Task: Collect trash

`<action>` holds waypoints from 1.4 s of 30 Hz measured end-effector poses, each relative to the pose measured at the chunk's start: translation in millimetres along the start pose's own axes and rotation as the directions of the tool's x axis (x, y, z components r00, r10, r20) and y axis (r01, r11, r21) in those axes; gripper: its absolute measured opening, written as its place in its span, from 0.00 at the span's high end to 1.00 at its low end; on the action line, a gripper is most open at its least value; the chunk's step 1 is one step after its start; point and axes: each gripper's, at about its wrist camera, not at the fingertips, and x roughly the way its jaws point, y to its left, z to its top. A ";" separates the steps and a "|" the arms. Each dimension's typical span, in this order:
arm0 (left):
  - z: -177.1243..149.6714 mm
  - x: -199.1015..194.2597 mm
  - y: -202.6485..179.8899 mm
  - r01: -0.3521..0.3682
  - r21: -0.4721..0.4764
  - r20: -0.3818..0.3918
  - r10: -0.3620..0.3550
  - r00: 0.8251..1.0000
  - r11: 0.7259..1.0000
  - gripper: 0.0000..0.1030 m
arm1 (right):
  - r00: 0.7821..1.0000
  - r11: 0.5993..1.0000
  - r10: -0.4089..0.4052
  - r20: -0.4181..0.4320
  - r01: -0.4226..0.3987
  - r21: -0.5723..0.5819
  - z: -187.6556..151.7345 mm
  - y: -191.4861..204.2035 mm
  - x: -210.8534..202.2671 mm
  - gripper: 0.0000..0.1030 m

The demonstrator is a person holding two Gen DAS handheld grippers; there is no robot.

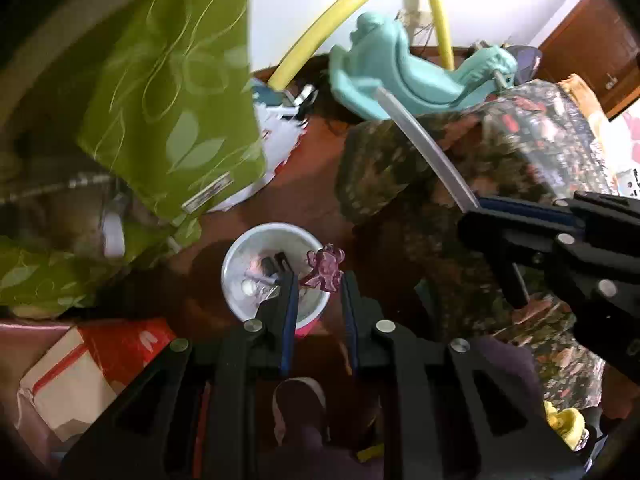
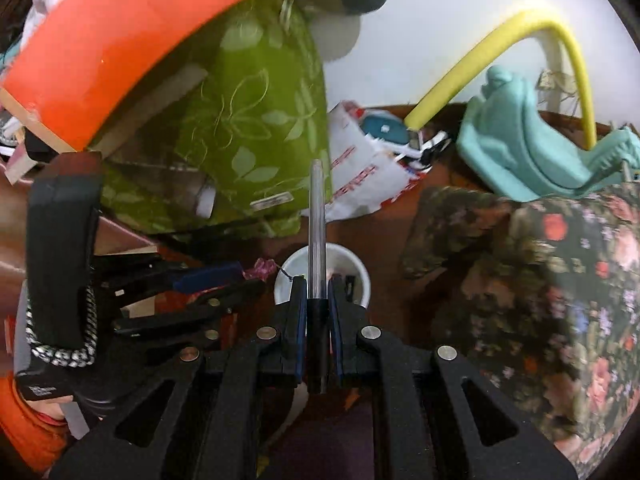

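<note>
A white cup (image 1: 276, 272) with small scraps inside stands on the brown table; it also shows in the right wrist view (image 2: 352, 268). My left gripper (image 1: 319, 280) is open just above the cup's right rim, and a small purple transparent trinket (image 1: 325, 267) sits between its fingertips, touching the right finger. My right gripper (image 2: 317, 284) is shut on a clear pen with a black end (image 2: 317, 232), held upright over the cup. In the left wrist view the right gripper (image 1: 476, 210) comes in from the right with the pen (image 1: 424, 148) pointing up-left.
A green leaf-print bag (image 1: 172, 92) lies left of the cup. A floral cloth (image 1: 500, 168) covers the right side. A teal plastic object (image 1: 404, 76) and yellow tube (image 1: 340, 12) stand behind. A red and white box (image 1: 92, 364) sits at the front left.
</note>
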 end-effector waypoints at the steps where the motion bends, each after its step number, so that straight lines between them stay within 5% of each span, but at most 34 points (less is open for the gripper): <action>1: -0.4 4.7 5.3 0.002 -0.012 -0.012 -0.002 1.000 1.000 0.80 | 1.000 1.000 0.007 -0.014 -0.007 0.000 2.7 2.0 6.1 0.91; 7: -3.2 23.4 33.5 -0.003 -0.102 -0.048 -0.002 0.999 0.995 0.78 | 0.998 0.999 0.026 -0.051 -0.027 -0.024 13.5 17.1 28.6 0.89; 11: -5.5 29.4 45.4 -0.007 -0.137 -0.076 -0.003 0.997 0.991 0.68 | 0.996 1.000 0.015 -0.082 -0.015 0.000 14.6 19.9 39.7 0.68; 16: -11.3 22.7 45.4 -0.007 -0.139 -0.081 -0.004 0.997 0.990 0.68 | 0.994 0.998 0.019 -0.105 -0.013 0.061 3.9 13.6 41.9 0.68; 26: -9.7 -18.9 -0.1 0.069 -0.033 0.012 -0.069 0.998 0.997 0.68 | 0.990 0.989 -0.122 0.077 0.114 0.095 -14.8 16.2 -37.8 0.68; 32: -11.7 -61.1 -40.7 0.110 0.051 0.121 -0.115 0.986 0.993 0.68 | 0.944 0.959 -0.258 0.207 0.223 0.176 -39.1 20.0 -102.0 0.68; 35: -14.0 -98.2 -57.3 0.132 0.101 0.213 -0.151 0.965 0.986 0.68 | 0.908 0.938 -0.314 0.276 0.252 0.238 -54.7 25.4 -134.7 0.68; 38: -16.7 -134.2 -67.3 0.132 0.153 0.302 -0.174 0.937 0.979 0.68 | 0.845 0.907 -0.398 0.356 0.306 0.289 -70.3 36.9 -170.9 0.68; 42: -24.5 -190.0 -76.7 0.097 0.250 0.442 -0.202 0.874 0.964 0.68 | 0.753 0.870 -0.476 0.454 0.329 0.366 -90.4 51.8 -213.7 0.68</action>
